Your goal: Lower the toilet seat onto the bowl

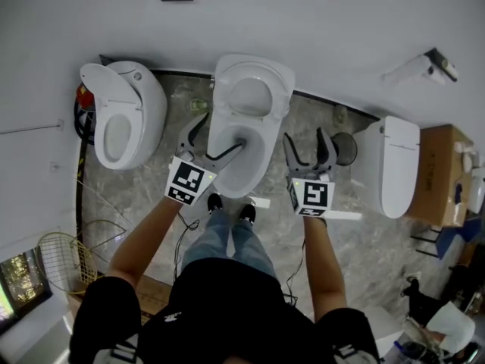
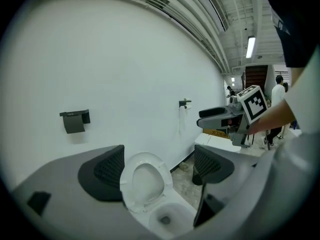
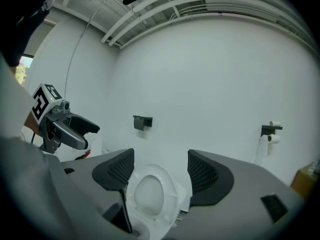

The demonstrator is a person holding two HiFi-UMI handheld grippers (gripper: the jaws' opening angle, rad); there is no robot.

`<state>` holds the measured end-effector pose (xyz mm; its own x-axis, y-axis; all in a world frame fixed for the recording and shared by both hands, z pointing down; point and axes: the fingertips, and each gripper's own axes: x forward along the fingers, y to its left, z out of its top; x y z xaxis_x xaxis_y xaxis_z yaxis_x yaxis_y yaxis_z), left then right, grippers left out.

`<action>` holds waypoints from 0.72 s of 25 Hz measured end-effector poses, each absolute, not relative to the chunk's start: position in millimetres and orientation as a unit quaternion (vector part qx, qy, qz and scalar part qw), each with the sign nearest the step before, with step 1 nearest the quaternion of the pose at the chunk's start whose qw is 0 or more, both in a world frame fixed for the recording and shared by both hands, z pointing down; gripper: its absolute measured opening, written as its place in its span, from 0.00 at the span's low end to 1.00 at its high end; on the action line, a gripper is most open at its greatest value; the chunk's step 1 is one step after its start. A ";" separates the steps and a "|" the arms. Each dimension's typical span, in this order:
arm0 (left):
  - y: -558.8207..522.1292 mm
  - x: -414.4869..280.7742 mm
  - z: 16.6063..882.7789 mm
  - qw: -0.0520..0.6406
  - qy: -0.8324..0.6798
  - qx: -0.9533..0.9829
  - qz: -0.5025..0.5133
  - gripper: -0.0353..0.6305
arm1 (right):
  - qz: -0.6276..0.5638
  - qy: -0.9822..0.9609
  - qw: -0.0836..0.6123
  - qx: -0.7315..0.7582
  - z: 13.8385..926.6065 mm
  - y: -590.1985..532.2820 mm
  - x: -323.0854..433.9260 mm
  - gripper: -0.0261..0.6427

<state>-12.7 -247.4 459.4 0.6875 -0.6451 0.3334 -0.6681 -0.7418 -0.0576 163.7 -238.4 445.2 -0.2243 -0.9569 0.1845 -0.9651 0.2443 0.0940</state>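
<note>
Both my left gripper and right gripper are spread and empty; ahead, framed between the jaws, the toilet seat stands raised behind the bowl. Stiff, smooth hinged plastic, likely to slam: I'd take its top rim and ease it down

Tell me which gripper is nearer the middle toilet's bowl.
Left. The left gripper hangs over the bowl's left rim; the right gripper is off the bowl's right side, above the floor.
</note>
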 end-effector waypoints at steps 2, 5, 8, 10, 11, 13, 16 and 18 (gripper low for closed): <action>-257.4 -8.0 465.5 0.030 -0.351 0.919 0.176 0.71 | 0.029 -0.780 0.119 0.613 454.9 -249.8 162.6 0.56; -271.7 -2.5 473.6 0.023 -0.348 0.919 0.184 0.71 | 0.038 -0.782 0.123 0.609 468.5 -265.3 160.9 0.55; -286.8 0.1 483.4 0.021 -0.347 0.918 0.192 0.71 | 0.045 -0.781 0.125 0.610 482.8 -279.4 161.0 0.56; -297.2 1.0 491.6 0.023 -0.346 0.917 0.197 0.71 | 0.049 -0.781 0.129 0.609 489.8 -289.1 160.0 0.56; -302.7 1.1 496.7 0.024 -0.345 0.917 0.200 0.71 | 0.047 -0.782 0.129 0.608 492.3 -294.5 159.1 0.56; -315.4 0.1 510.8 0.029 -0.347 0.913 0.211 0.71 | 0.045 -0.784 0.126 0.606 497.1 -306.4 156.7 0.56; -336.5 -3.2 536.0 0.051 -0.352 0.906 0.229 0.71 | 0.056 -0.784 0.134 0.604 510.5 -321.7 151.7 0.55; -348.7 -3.8 549.7 0.055 -0.354 0.902 0.242 0.71 | 0.059 -0.783 0.138 0.603 521.9 -332.3 149.7 0.55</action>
